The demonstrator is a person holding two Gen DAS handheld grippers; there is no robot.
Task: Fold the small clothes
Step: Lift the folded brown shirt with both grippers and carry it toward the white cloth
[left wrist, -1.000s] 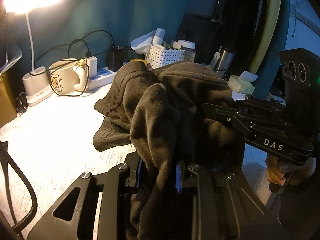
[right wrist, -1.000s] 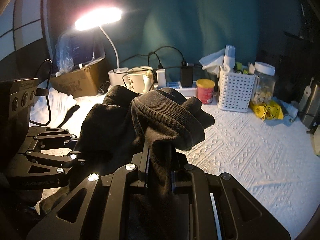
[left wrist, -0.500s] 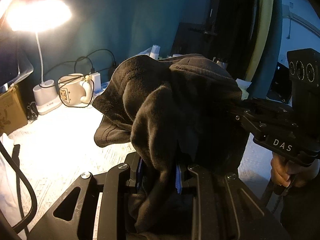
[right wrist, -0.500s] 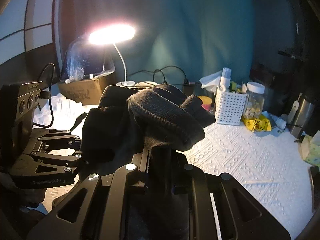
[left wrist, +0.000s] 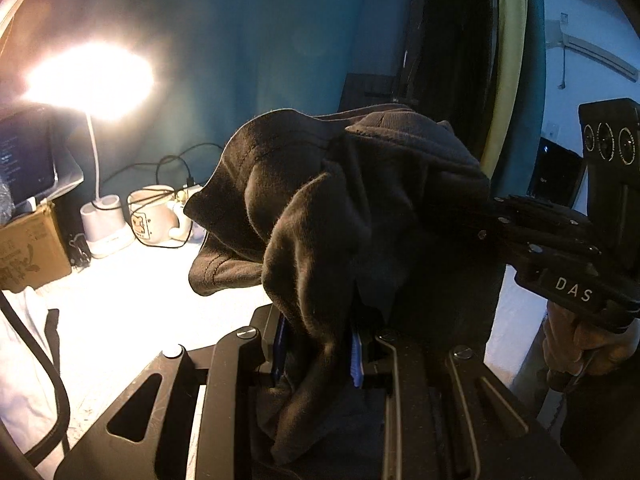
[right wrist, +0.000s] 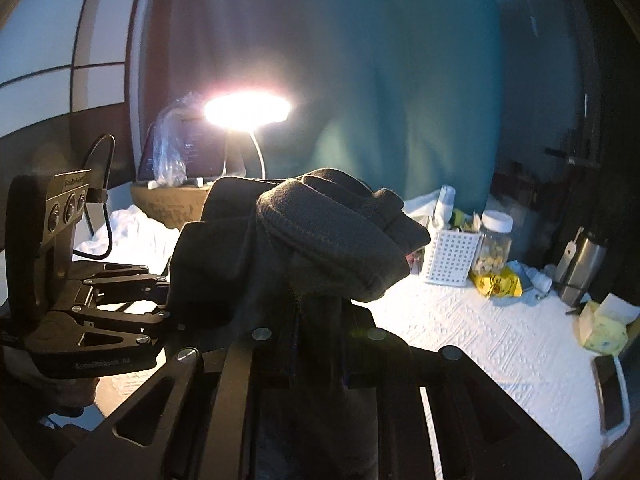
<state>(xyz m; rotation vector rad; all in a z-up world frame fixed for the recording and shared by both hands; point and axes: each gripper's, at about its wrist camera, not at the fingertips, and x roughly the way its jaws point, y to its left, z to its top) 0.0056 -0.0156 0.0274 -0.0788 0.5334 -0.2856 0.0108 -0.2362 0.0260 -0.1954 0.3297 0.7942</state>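
Two grippers, left gripper (left wrist: 318,354) and right gripper (right wrist: 316,344), each clamp one dark garment (left wrist: 340,200) above the table (right wrist: 480,332).

Bunched dark fleece garment (left wrist: 344,216) blocks the way ahead; white textured tablecloth (right wrist: 480,332) lies open right; white perforated basket (right wrist: 450,258) stands beyond.

A dark brown, soft-napped garment (left wrist: 340,216) hangs bunched in the air above the white tablecloth, nothing of it flat. One fold drops straight down at six o'clock in the left wrist view, and stitched hems curl out toward nine o'clock. In the right wrist view the same garment (right wrist: 320,236) shows a thick ribbed band rolled over on itself, its end jutting toward three o'clock, while the rest sags in loose dark folds toward nine o'clock. It is crumpled all over, with no clean crease.
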